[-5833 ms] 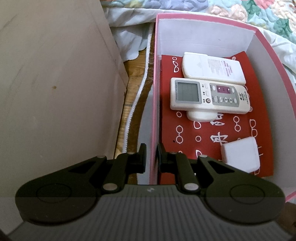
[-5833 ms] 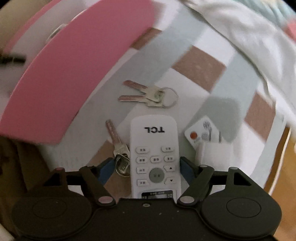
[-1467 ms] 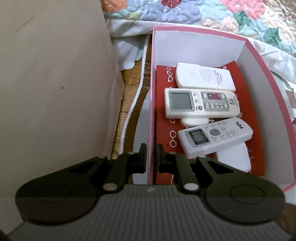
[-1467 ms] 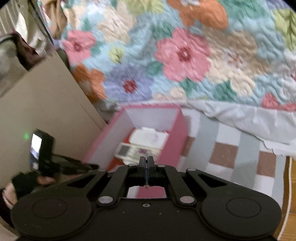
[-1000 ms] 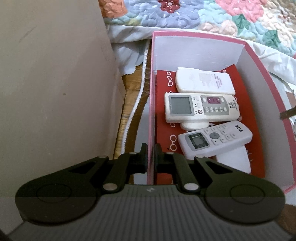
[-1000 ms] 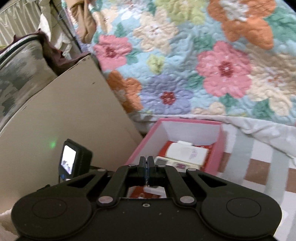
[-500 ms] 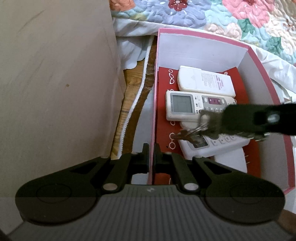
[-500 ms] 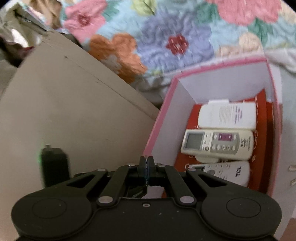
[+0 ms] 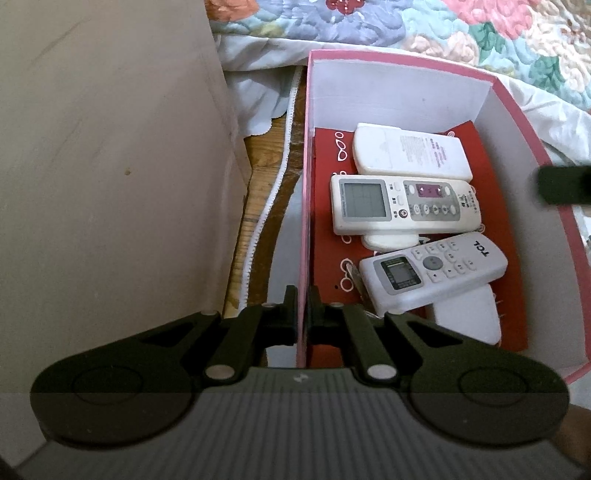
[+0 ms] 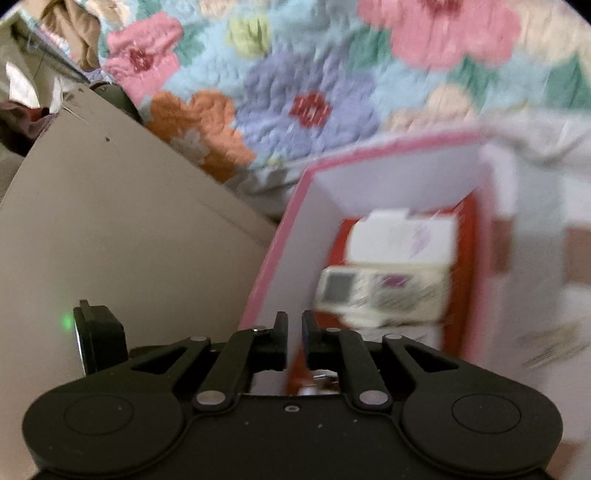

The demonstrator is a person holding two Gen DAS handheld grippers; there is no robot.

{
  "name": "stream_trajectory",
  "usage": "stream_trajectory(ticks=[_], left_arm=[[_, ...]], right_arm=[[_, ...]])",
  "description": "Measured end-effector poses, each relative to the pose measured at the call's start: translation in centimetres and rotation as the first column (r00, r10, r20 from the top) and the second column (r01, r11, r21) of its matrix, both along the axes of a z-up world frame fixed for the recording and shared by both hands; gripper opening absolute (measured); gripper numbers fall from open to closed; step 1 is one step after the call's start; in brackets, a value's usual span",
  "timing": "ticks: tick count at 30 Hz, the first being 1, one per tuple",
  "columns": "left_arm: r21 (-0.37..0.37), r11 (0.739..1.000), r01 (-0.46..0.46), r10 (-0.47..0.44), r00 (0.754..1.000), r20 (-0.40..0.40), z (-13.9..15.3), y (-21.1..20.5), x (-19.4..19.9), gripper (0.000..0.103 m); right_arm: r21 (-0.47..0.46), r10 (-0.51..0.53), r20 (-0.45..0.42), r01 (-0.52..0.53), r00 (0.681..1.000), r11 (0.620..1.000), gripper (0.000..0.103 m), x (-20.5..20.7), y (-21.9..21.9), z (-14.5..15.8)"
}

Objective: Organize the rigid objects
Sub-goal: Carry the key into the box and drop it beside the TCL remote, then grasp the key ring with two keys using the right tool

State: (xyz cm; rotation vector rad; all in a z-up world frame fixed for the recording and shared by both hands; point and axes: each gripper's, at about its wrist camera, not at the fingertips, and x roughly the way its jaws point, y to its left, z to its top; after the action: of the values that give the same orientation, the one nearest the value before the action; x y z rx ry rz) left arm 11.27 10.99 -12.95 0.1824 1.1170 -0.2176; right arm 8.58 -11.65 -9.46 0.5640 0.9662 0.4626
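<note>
Only the left wrist view shows sharply the white TCL remote (image 9: 432,273) inside the pink cardboard box (image 9: 406,88), whose wall the left gripper (image 9: 302,306) pinches, while the empty right gripper (image 10: 291,332) is opening narrowly.

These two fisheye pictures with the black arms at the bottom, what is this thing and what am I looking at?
A person holds a two-finger gripper in each hand, each carrying a camera that looks along its fingers. The left gripper is shut on the side wall of a pink box and steadies it. Inside lie three white remotes, the nearest a TCL remote, with keys partly tucked beside it. The right gripper, in the blurred view, is just opening with nothing between its fingers. A floral quilt lies behind.
</note>
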Motion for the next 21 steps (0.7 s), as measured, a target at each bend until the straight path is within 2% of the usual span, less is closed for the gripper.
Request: stream_trajectory(ticks=[5,9,10,15,17,19,21], left_arm=[[0.022,1.000,-0.003,0.003,1.000,0.002,0.2,-0.4,0.2,0.006],[0.047,0.999,0.001,-0.002,1.000,0.009,0.2,-0.8,0.1,0.007],[0.054,0.999,0.008,-0.009,1.000,0.010,0.1,-0.9,0.2,0.007],[0.068,0.998,0.004,-0.005,1.000,0.004,0.0,-1.2,0.4,0.007],[0.075,0.997,0.003,-0.003,1.000,0.002,-0.1,-1.4,0.5,0.007],[0.081,0.997,0.002,-0.002,1.000,0.001,-0.1,-1.5,0.5,0.007],[0.087,0.996,0.003,-0.003,1.000,0.001,-0.1,-1.6,0.5,0.007]], right_arm=[[-0.181,0.025,0.024,-0.020,0.999,0.983,0.020,-0.4,-4.5,2.3],[-0.216,-0.014,0.022,0.018,1.000,0.976,0.023,-1.1,-8.4,1.9],[-0.224,-0.026,0.024,0.031,0.999,0.974,0.026,-1.2,-9.2,1.4],[-0.276,-0.058,-0.041,0.044,0.998,0.960,0.027,-0.7,-10.9,-2.5],[-0.297,-0.067,-0.067,0.044,0.996,0.954,0.032,-0.7,-11.3,-4.3],[-0.336,-0.095,-0.079,0.063,0.992,0.940,0.042,-0.8,-11.4,-6.0],[-0.354,-0.134,-0.091,0.094,0.987,0.931,0.044,-0.9,-12.1,-7.7]])
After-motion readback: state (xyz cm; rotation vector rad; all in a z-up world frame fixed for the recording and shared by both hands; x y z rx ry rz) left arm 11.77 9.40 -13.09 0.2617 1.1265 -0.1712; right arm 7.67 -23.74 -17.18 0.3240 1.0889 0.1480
